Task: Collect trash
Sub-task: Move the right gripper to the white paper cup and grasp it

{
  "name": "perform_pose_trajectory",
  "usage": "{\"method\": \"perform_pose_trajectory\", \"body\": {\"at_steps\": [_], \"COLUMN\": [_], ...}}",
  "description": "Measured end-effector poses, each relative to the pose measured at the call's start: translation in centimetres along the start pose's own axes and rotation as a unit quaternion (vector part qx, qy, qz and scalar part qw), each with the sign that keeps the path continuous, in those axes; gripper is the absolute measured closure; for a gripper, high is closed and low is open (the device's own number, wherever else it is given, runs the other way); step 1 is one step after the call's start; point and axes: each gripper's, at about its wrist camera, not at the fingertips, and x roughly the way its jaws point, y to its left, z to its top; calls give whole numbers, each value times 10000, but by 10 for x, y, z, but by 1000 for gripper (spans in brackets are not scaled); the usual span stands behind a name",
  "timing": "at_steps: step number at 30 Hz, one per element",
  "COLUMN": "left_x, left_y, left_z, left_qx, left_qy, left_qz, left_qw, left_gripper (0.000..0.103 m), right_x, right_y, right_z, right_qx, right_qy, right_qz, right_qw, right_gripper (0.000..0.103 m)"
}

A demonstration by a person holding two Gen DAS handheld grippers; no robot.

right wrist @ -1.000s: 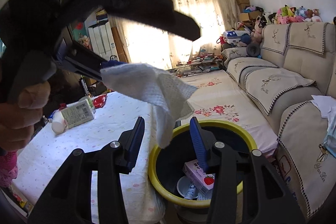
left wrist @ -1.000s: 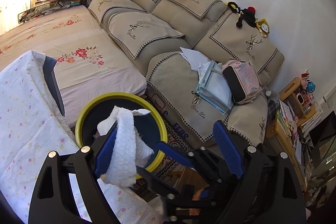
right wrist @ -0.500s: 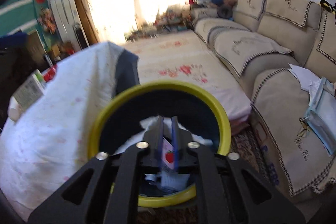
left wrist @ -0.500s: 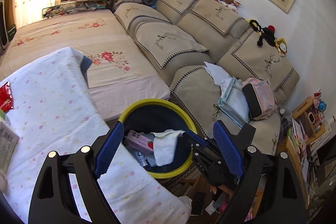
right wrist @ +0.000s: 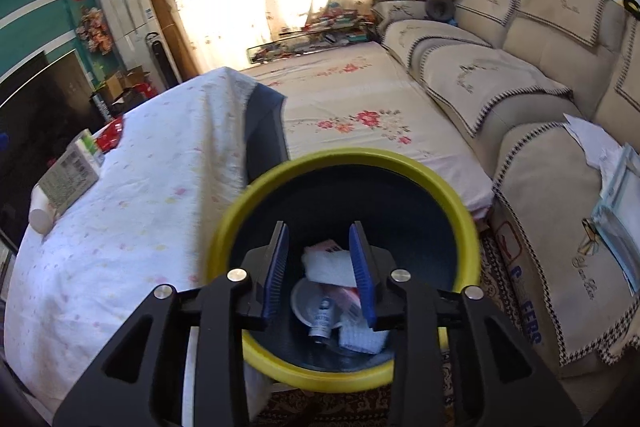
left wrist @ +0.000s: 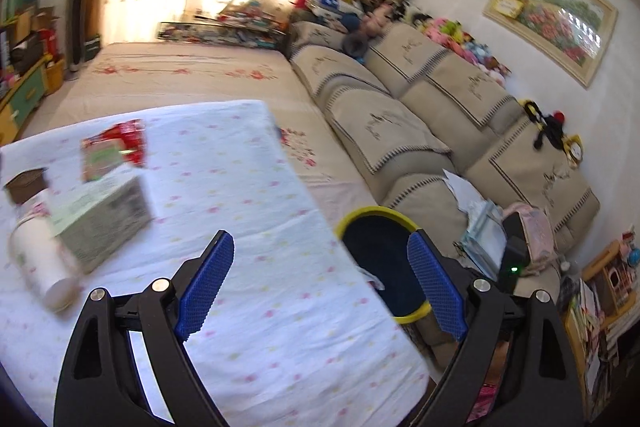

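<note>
Two grippers empty, bin part-filled, table not yet cleared.

Your right gripper (right wrist: pixel 320 267) hangs over the yellow-rimmed bin (right wrist: pixel 248 195), jaws narrow but opening, nothing between the pads; a white tissue (right wrist: pixel 332 265), a small bottle (right wrist: pixel 322 321) and wrappers lie inside below it. Your left gripper (left wrist: pixel 320 287) stands wide and empty over the flowered tablecloth (left wrist: pixel 256 187). Remaining trash sits at its 10 o'clock: a green-and-white box (left wrist: pixel 100 215), a white bottle (left wrist: pixel 40 267) lying touching it, a red packet (left wrist: pixel 120 147) beyond. Risks, as I judge them: the bottle is round and may roll off the table edge if you nudge the box first; the left view is blurred, so a fast reach could misjudge the grasp. The bin stands just beside the table corner at 3 o'clock; a low swing may clip its rim.
</note>
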Motion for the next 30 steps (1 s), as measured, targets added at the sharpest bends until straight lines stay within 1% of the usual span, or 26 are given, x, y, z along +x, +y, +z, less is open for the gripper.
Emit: {"method": "perform_pose_trajectory", "body": {"at_steps": [2, 4, 5, 8, 9, 11, 12, 15, 17, 19, 21, 24, 26, 28, 30], "left_x": [-24, -47, -56, -85, -93, -107, -111, -120, -124, -124, -121, -121, -119, -118, -115], "left_y": [27, 52, 61, 100, 114, 147, 162, 203, 226, 240, 253, 263, 264, 264, 267], "left_z": [-12, -23, -26, -41, -48, -59, -63, -81, -96, -115, -130, -148, -154, -161, -166], "left_qx": [-156, -307, -354, -570, -661, -967, -1070, -1346, -1486, -1556, -1579, -1523, -1425, -1359, -1348], "left_qy": [-215, -439, -516, -829, -922, -1083, -1133, -1225, -1241, -1203, -1103, -943, -816, -732, -658], "left_qz": [289, 632, 754, 1208, 1363, 1742, 1863, 2270, 2423, 2619, 2760, 2874, 2997, 3032, 2983], "left_qw": [9992, 9966, 9952, 9876, 9841, 9740, 9700, 9567, 9507, 9448, 9417, 9409, 9398, 9403, 9426], "left_gripper": [12, 12, 11, 8, 5, 5, 5, 5, 5, 5, 5, 5, 5, 5, 5], "right_x": [-1, -2, -3, -4, -4, -3, -3, 1, 5, 10, 16, 20, 27, 35, 42], "right_y": [23, 50, 66, 118, 138, 171, 188, 238, 271, 303, 330, 358, 377, 391, 404], "right_z": [6, 11, 13, 18, 19, 20, 20, 18, 12, 5, -1, -8, -7, -3, 0], "right_qx": [-176, -383, -512, -913, -1058, -1310, -1449, -1850, -2139, -2407, -2640, -2850, -2918, -2971, -3014], "right_qy": [-32, -49, -63, -96, -115, -145, -139, -106, -41, 63, 152, 288, 387, 456, 492], "right_qz": [193, 436, 551, 996, 1178, 1420, 1555, 1998, 2243, 2431, 2570, 2667, 2762, 2782, 2765], "right_qw": [9997, 9983, 9971, 9908, 9873, 9811, 9770, 9622, 9507, 9396, 9295, 9202, 9149, 9123, 9112], "right_gripper": [70, 64, 64, 64, 63, 61, 61, 59, 58, 57, 57, 57, 57, 57, 55]}}
